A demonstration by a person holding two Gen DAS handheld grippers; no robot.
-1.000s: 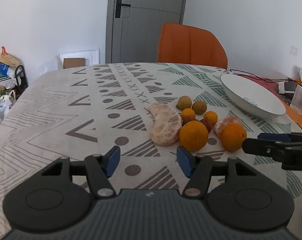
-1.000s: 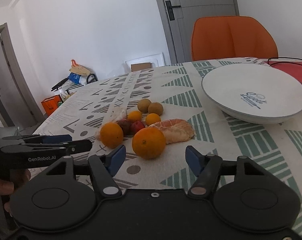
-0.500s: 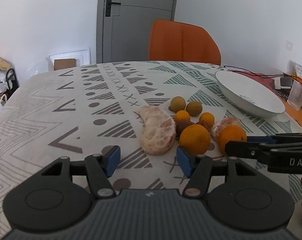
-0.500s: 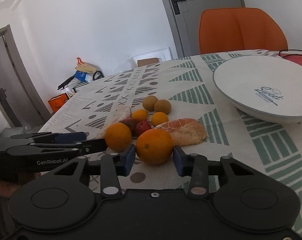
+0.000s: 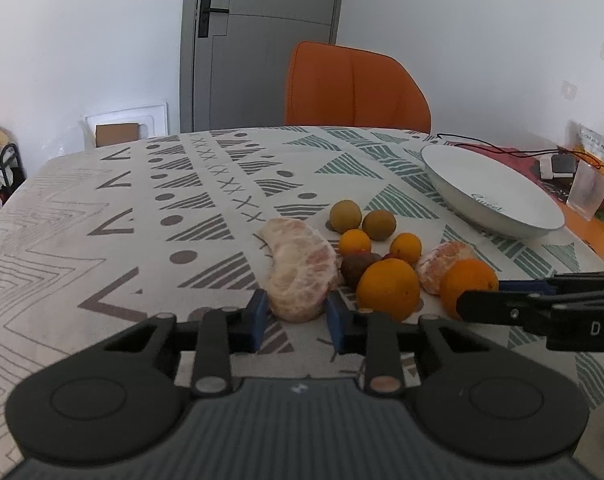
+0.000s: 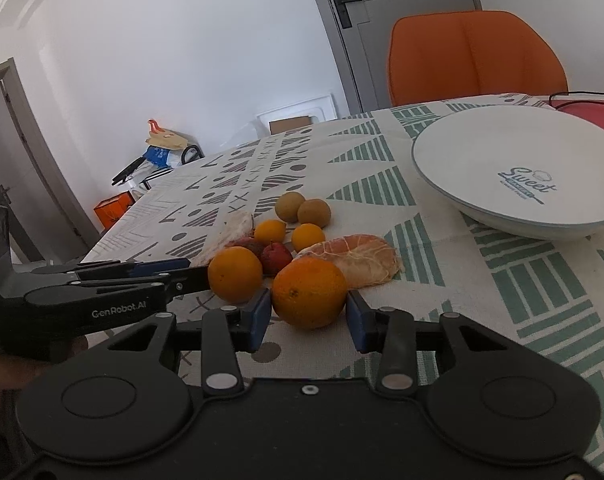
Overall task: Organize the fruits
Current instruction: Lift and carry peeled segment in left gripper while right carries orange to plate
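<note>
Right wrist view: a round, dimpled orange (image 6: 309, 293) on the tablecloth (image 6: 542, 292) was clamped by the right gripper (image 6: 308, 316); a pale peeled pomelo segment (image 5: 299, 276) was pinched by the low, level left gripper (image 5: 297, 322).

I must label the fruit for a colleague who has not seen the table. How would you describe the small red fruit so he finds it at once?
Left of the white bowl lies a fruit cluster on the patterned cloth. The red fruit sits in its middle, behind two big oranges. It alone is bright red.
</note>
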